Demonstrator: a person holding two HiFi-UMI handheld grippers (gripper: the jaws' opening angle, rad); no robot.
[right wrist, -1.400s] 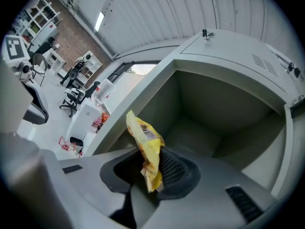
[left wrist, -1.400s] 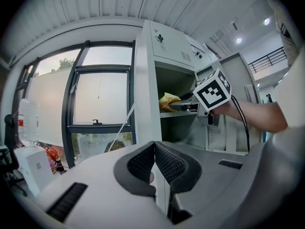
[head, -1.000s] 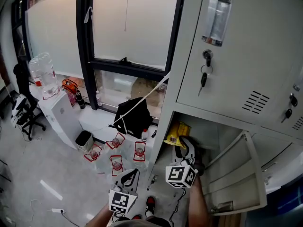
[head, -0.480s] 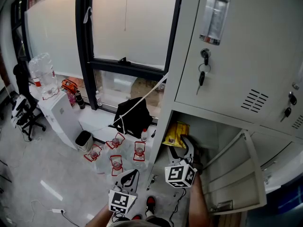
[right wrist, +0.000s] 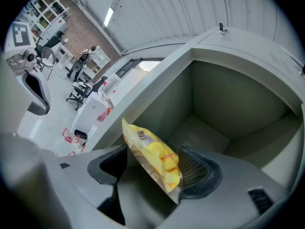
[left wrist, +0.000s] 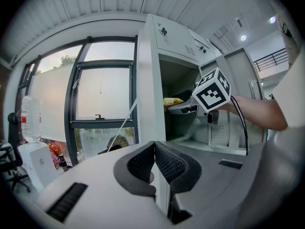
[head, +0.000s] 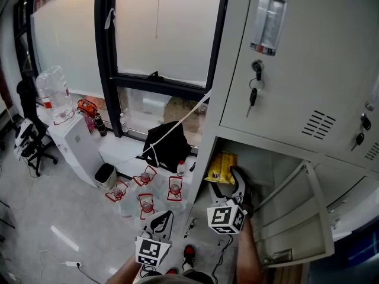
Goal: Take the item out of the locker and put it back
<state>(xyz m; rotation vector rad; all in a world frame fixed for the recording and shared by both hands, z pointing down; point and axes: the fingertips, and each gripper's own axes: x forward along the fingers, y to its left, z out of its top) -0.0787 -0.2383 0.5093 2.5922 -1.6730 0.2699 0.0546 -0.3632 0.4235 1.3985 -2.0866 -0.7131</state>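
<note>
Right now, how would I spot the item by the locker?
Look at the grey lockers, at the open compartment below the hanging keys. A yellow packet stands there between the right gripper's jaws, which have just been opening; nothing else inside is yellow.

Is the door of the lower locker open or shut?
Open: the door stands swung outward, and the compartment's inner walls are visible.

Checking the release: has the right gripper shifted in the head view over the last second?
No. Against the open locker door, the right gripper holds the same spot; only its fingers have just been opening, the yellow packet loose between them.
</note>
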